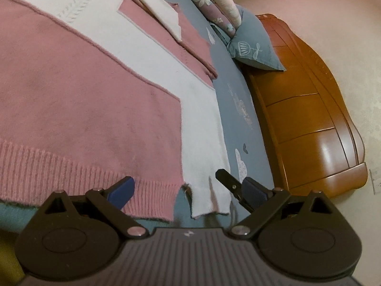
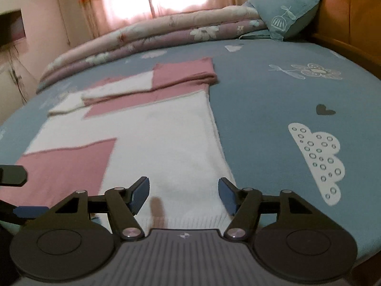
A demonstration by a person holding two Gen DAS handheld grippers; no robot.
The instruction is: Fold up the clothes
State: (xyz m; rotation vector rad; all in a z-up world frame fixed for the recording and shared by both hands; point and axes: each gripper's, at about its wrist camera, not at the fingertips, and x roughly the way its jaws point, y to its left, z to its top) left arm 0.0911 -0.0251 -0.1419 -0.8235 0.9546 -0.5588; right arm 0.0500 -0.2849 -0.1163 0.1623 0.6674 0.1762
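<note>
We find the left hand-held gripper [image 1: 175, 188] spread wide at the sweater's [image 1: 95, 90] ribbed hem [image 1: 83, 166], holding nothing. The right hand-held gripper [image 2: 183, 190] likewise stands apart over the white hem corner. The sweater lies flat on the bed [image 2: 273, 100], sleeves folded across its far end, so we judge the bottom-to-top fold is in hand. Next calls for both to pinch the hem corners. Beyond lie a quilt [image 2: 142, 38] and pillow [image 2: 283, 14]

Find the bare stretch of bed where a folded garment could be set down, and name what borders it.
Bare sheet lies between the pink-and-white sweater, the pillow and the wooden bed frame. The far edge is crowded by the rolled quilt.
</note>
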